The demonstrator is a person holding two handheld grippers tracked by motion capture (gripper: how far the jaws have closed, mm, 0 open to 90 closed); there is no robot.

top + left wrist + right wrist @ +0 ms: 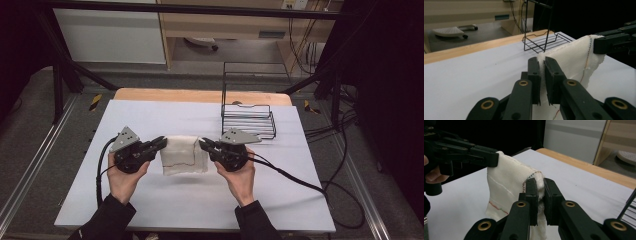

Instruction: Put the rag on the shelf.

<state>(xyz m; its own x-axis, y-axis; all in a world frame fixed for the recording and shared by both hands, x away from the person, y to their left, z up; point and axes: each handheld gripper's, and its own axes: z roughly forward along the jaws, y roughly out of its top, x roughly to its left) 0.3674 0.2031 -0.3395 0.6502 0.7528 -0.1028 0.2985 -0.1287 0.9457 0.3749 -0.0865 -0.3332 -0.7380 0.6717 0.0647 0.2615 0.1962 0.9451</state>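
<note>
A folded white cloth (183, 155) with coloured stitching hangs above the white table between my two grippers. My left gripper (161, 143) is shut on the cloth's left top corner; in the left gripper view its jaws pinch the cloth (571, 62) at the gripper's tip (542, 65). My right gripper (204, 144) is shut on the right top corner, and in the right gripper view the cloth (506, 187) bunches between the tip (540, 187). The cloth's lower edge looks close to the table surface.
A black wire rack (248, 119) stands at the back right of the white table (150, 200), just behind my right gripper. Cables trail from both grippers, the right one looping off the table's right side. A wooden strip (165, 95) edges the table's far side.
</note>
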